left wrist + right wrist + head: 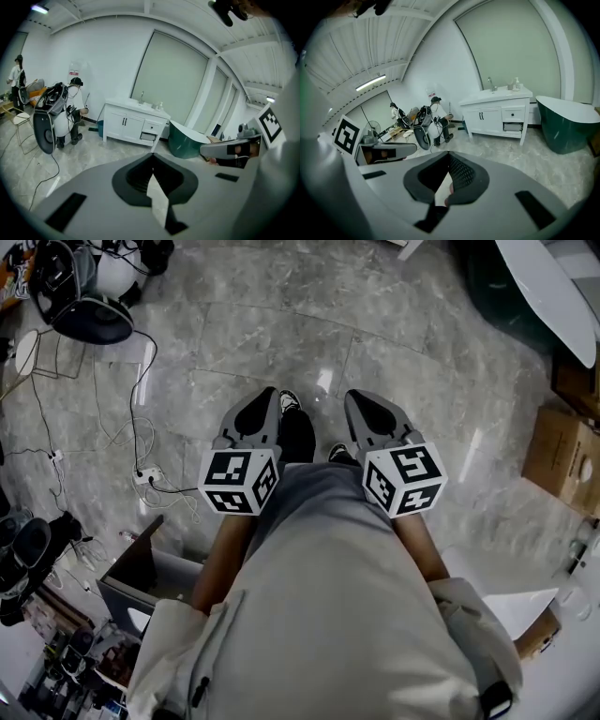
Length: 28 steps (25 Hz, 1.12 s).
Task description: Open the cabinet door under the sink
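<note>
1. At my waist, I am holding the left gripper (269,399) and the right gripper (358,401) side by side, both noses pointing ahead over the floor (422,324).
2. Each gripper's jaws are pressing together at the tips, and nothing is sitting between them.
3. Across the floor, well apart from both grippers, the cabinet (136,126) is standing against the far wall under the sink (136,104). The head view is not showing it.
4. It is lying almost dead ahead. It is showing a little left of the jaw line in the left gripper view and a little right of it in the right gripper view. I am judging neither gripper clearly nearer.
5. Two dark handles (124,122) are running upright, side by side, where the paired doors meet on the cabinet's left half. The doors are looking closed.
6. I am reckoning the next move calls for walking up, spreading one pair of jaws and setting them across an upright handle.
7. Just right of the cabinet, a green tub (187,140) is narrowing my approach on that side.
</note>
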Each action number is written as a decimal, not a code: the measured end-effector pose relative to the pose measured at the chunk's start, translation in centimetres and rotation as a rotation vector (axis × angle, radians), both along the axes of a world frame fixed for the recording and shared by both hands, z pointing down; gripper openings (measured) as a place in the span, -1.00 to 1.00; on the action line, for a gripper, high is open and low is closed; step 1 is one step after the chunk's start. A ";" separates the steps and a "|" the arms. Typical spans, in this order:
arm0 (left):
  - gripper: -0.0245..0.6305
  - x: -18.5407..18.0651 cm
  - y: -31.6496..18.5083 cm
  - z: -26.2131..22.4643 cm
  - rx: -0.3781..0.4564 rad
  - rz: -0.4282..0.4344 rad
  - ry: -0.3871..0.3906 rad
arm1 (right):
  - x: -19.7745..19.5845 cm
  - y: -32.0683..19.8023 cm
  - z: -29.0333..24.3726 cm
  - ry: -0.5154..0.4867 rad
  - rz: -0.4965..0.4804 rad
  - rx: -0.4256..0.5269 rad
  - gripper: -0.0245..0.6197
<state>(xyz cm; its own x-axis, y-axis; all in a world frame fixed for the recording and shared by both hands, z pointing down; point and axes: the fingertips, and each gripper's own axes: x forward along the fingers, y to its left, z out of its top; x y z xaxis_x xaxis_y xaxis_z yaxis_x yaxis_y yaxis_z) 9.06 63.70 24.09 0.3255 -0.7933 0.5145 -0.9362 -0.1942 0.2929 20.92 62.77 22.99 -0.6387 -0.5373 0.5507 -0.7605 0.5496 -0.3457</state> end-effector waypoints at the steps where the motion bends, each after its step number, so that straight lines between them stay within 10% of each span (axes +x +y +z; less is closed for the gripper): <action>1: -0.93 -0.6 -0.6 -0.1 0.002 0.006 0.003 | -0.5 -0.7 -0.1 0.000 0.010 0.003 -0.89; 28: -0.93 -9.5 -10.5 -0.8 0.042 0.062 0.052 | -9.2 -11.0 -0.6 0.068 0.081 0.036 -0.89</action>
